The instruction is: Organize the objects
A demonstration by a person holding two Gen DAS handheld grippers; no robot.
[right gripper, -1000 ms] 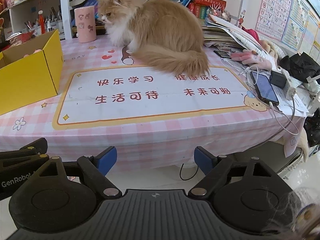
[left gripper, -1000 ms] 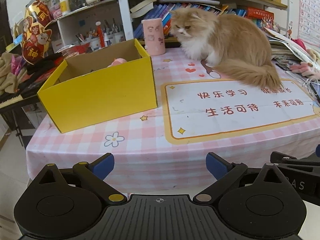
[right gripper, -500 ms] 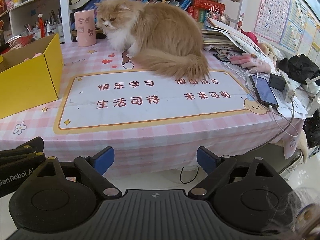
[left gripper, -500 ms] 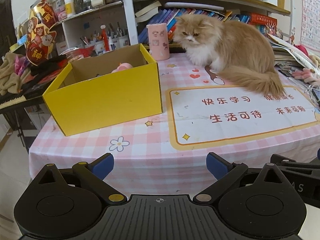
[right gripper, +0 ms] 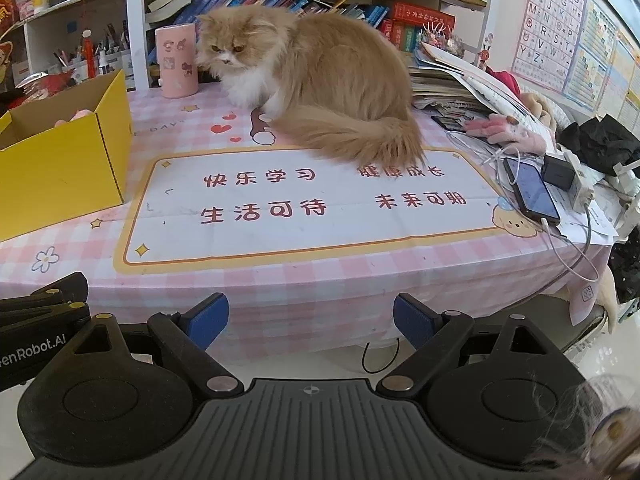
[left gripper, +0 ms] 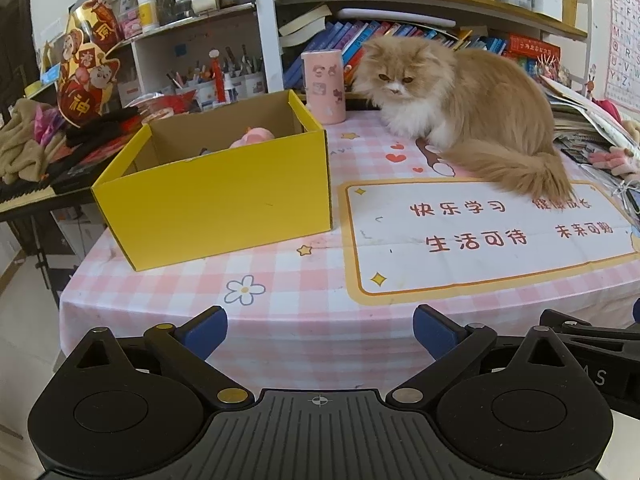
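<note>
A: Since the earlier frames the cat [left gripper: 460,116] has lifted its head from looking down toward the table to looking out at the grippers; the view has also crept a little nearer the table, and the box sits lower and larger in the left view than it did

B: And the jaws?

A: Left gripper [left gripper: 320,330] stands spread wide with nothing between its blue pads [left gripper: 206,330]. Right gripper [right gripper: 310,320] is the same, spread and empty. Both hang off the near edge of the table [left gripper: 280,300], touching nothing

B: Where is the box from them?

A: The box [left gripper: 224,204] lies ahead and left of the left jaws, well apart; from the right jaws it is far off to the left [right gripper: 60,168]. It is yellow outside, plain brown card inside, open at the top, standing square on the pink checked cloth. A pink toy [left gripper: 254,138] shows over its rim, lying inside toward the back; I cannot tell what it is

B: Anything beyond?

A: A pink cup [left gripper: 324,86] with little animal prints stands just behind the box, beside the cat. A phone [right gripper: 530,190] lies ahead and right of the right jaws, a cable plugged in

B: Any writing?

A: The mat [right gripper: 312,204] straight ahead of the right jaws reads 快乐学习, 生活可待, 未来可期; the cat's tail partly covers a fourth phrase. The left gripper's side, seen in the right view, shows "enRobot.AI", cut off at the frame's edge. An alphabet chart [right gripper: 550,20] hangs on the wall at right
</note>
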